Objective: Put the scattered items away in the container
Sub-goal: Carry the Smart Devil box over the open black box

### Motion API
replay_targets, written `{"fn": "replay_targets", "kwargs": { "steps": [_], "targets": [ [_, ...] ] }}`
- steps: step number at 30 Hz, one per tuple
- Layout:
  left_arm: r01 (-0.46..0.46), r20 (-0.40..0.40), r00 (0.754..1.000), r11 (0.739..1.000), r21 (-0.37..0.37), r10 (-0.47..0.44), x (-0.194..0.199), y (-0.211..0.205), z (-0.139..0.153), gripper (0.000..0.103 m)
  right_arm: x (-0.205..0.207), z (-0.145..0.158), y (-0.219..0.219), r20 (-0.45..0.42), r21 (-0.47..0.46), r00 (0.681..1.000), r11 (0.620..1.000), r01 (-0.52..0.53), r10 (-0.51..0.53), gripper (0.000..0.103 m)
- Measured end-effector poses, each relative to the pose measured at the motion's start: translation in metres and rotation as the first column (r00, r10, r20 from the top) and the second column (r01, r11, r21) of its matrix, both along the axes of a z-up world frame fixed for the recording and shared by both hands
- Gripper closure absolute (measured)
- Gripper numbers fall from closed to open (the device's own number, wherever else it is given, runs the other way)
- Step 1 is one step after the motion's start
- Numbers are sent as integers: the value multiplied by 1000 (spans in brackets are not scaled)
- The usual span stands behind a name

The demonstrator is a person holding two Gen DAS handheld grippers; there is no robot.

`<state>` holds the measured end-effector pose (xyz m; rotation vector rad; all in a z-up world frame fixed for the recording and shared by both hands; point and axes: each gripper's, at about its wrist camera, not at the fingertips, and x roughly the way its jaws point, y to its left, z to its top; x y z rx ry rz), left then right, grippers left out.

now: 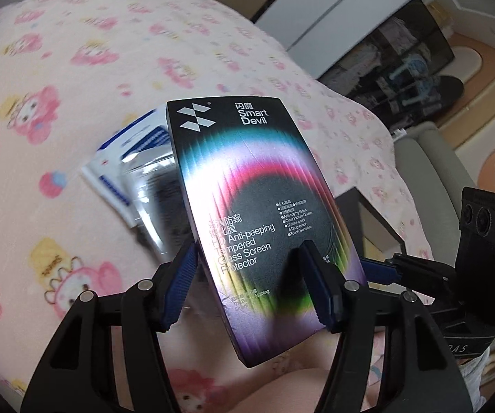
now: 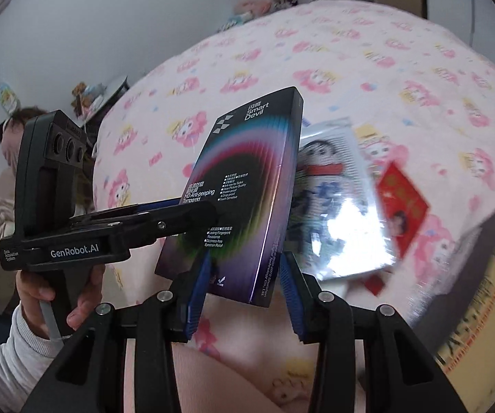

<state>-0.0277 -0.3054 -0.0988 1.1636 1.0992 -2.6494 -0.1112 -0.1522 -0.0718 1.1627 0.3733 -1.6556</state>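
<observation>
The left wrist view shows the left gripper (image 1: 247, 275) holding a black screen protector box (image 1: 257, 213) with rainbow print. Its two blue pads press on the front and back faces near the lower end, so the box stands raised above the pink blanket (image 1: 58, 103). Behind the box, a shiny plastic packet (image 1: 137, 179) lies on the blanket.

In the right wrist view, the right gripper (image 2: 244, 292) is just under the same box (image 2: 247, 189). Its blue fingers (image 2: 197, 292) stand on either side of the lower corner. I cannot tell if they touch the box. The left gripper (image 2: 209, 218) clamps the box from the left side, and a hand (image 2: 58, 292) holds its handle. At the right edge is a cardboard container (image 2: 481, 275). A red envelope (image 2: 402, 203) lies near it.
</observation>
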Motion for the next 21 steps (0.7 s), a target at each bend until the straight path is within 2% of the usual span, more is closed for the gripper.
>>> {"fn": "replay_targets", "kwargs": {
  "steps": [6, 12, 17, 21],
  "targets": [
    [126, -14, 992, 992, 11, -126, -38, 53, 34, 41, -3, 44, 60, -73, -53, 993, 994, 94, -98, 66],
    [252, -23, 968, 967, 32, -251, -80, 108, 65, 42, -20, 75, 130, -131, -68, 973, 981, 184, -192, 66],
    [328, 12, 945, 945, 11, -328, -113, 165, 80, 42, -32, 81, 184, -154, -70, 952, 964, 258, -266, 66],
    [388, 90, 917, 921, 25, -389, -137, 210, 71, 42, -48, 72, 223, -143, -43, 939, 950, 310, -313, 66]
  ]
}}
